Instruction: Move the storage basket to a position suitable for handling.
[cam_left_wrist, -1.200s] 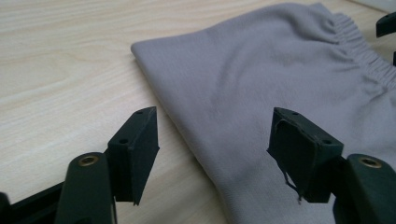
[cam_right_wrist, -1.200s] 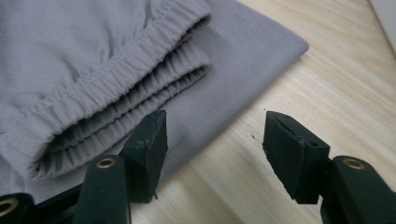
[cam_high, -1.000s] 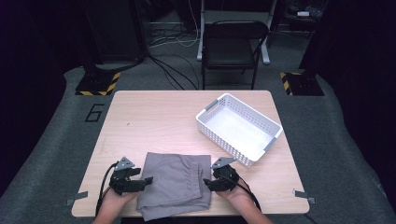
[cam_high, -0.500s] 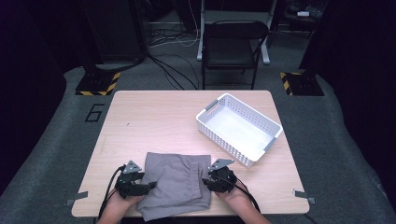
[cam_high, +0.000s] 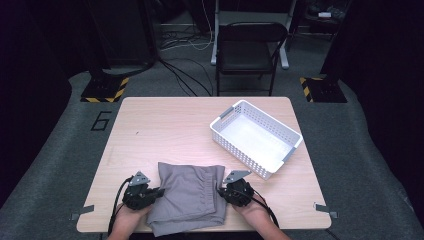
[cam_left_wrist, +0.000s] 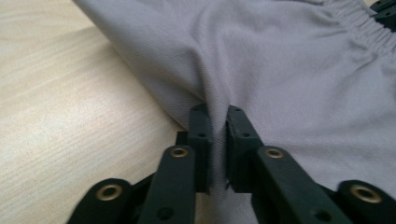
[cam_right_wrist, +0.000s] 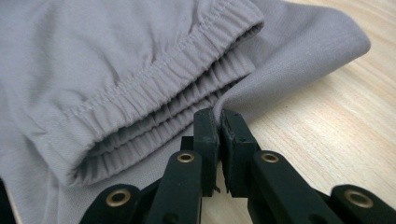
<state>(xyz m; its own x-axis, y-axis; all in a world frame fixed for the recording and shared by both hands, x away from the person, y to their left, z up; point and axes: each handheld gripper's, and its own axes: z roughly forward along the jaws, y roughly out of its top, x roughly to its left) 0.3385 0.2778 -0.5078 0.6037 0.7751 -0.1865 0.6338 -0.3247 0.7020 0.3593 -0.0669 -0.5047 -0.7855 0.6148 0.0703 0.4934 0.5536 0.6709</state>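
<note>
A folded pair of grey shorts (cam_high: 189, 196) with an elastic waistband lies at the table's near edge. My left gripper (cam_high: 155, 192) pinches the shorts' left edge; in the left gripper view the grey fabric (cam_left_wrist: 280, 70) runs down between the closed jaws of that gripper (cam_left_wrist: 217, 116). My right gripper (cam_high: 222, 189) is shut on the shorts' right edge, and the right gripper view shows the cloth caught between its jaws (cam_right_wrist: 219, 116) just below the gathered waistband (cam_right_wrist: 177, 88).
A white perforated basket (cam_high: 256, 137) stands on the wooden table (cam_high: 165, 125) to the right of centre, beyond the shorts. A black folding chair (cam_high: 250, 50) sits behind the table's far edge.
My left gripper has moved right, in onto the shorts' left edge, and the cloth has shifted slightly. The right gripper has barely moved.
</note>
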